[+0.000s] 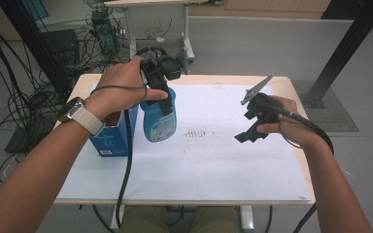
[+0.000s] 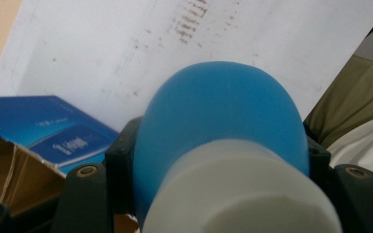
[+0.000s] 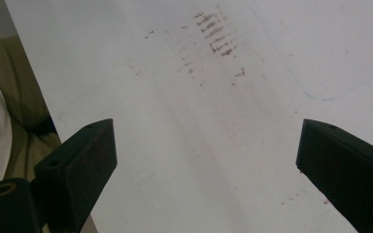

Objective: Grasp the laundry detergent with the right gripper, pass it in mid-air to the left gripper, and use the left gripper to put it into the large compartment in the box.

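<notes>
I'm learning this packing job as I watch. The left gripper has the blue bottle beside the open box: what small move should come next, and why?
Probably lift the blue bottle slightly and carry it over the blue box. The left gripper is clamped on its neck, the box stands open right beside it, and the right gripper hangs open over the bare white sheet.

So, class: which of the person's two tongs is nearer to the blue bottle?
Left. The left tongs are clamped around the blue bottle near its white cap. The right tongs hang open over the white sheet, well off to the bottle's right.
</notes>
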A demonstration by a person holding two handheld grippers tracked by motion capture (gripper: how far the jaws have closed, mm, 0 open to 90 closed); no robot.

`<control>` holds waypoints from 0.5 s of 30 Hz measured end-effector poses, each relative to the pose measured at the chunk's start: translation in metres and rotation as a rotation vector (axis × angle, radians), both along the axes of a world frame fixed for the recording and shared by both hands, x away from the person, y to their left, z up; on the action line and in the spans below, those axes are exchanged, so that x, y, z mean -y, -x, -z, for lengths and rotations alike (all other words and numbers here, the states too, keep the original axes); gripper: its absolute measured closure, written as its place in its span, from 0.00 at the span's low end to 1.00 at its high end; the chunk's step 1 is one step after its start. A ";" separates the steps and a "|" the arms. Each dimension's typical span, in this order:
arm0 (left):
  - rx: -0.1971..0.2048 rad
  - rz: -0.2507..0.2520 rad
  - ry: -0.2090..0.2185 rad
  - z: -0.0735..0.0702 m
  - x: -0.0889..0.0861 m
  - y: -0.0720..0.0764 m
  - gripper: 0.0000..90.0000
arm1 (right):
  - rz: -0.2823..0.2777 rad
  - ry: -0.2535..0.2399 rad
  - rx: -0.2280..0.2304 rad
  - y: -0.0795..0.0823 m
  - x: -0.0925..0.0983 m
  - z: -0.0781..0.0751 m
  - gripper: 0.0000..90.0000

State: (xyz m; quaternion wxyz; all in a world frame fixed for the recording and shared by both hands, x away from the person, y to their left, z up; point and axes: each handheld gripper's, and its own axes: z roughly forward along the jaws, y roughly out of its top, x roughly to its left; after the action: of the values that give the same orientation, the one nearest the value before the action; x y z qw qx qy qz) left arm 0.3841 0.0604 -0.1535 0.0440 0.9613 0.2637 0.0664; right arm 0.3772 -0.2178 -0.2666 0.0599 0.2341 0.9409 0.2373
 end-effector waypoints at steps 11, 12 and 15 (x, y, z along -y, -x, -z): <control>0.013 -0.178 0.020 -0.021 -0.004 -0.003 0.42 | 0.028 0.013 -0.014 0.000 0.012 0.001 0.09; 0.015 -0.190 0.022 -0.023 -0.004 -0.004 0.42 | 0.028 0.022 -0.016 -0.001 0.012 0.000 0.09; 0.017 -0.225 0.014 -0.028 -0.005 -0.004 0.42 | 0.033 0.043 -0.018 -0.001 0.013 0.001 0.09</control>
State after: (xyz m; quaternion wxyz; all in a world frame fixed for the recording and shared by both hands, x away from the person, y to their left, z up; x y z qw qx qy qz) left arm 0.3884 0.0653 -0.1250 0.0454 0.9247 0.3701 0.0772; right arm 0.3783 -0.2309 -0.2674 0.0603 0.2505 0.9423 0.2140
